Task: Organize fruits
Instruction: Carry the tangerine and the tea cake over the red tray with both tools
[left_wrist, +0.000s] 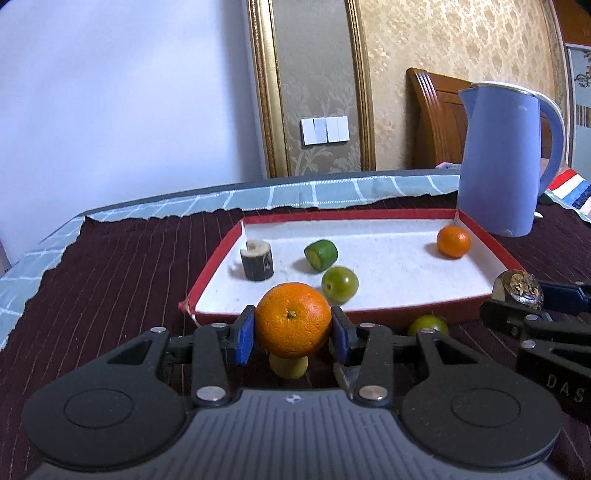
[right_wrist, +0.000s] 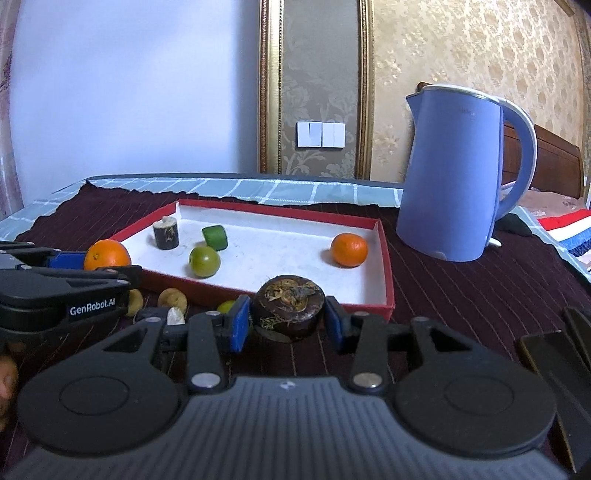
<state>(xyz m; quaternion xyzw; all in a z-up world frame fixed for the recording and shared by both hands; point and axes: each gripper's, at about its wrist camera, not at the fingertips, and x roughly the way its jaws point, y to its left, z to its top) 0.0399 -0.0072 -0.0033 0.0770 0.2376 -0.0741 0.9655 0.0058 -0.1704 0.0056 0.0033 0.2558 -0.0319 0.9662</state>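
Fruits: most sit in or just near the red-rimmed tray (left_wrist: 480, 236) w/ white liner, on a dark striped cloth over the desk.

Going L to R in the left wrist view:
- Far left of tray: dark stubby cylinder (left_wrist: 257, 260) w/ pale cut top, upright.
- Next, green cut piece (left_wrist: 321, 254) lying on its side, and a round green fruit (left_wrist: 339, 284) nearer the front wall.
- Near-centre: left gripper (left_wrist: 293, 326) has its blue fingers (left_wrist: 244, 334) closed partway on a big orange (left_wrist: 293, 320), pads pressing both sides. The orange is held clear of the cloth, just short of the tray's near wall. A yellowish fruit (left_wrist: 289, 365) sits under it on the cloth.
- Another green fruit (left_wrist: 428, 325) on the cloth, just outside the near wall.
- Small orange (left_wrist: 453, 241) in the tray's far right corner.
- Right edge: right gripper (right_wrist: 288, 317), fingers likewise closed partway on a dark brown round puck-like fruit (right_wrist: 289, 304) w/ crusty top, also held near the tray's front wall.
- Blue kettle (left_wrist: 506, 158) beyond the tray, far right.

Step, as I read it: both hands are mid-carry, each w/ one item, heading for the tray.

Next move prob calls for taking each item over the near wall, lowering onto bare liner (centre-right is free), then opening the fingers gently so the round orange doesn't roll. Keep the two grippers apart; they're close. Loose fruits on the cloth are left to fetch.
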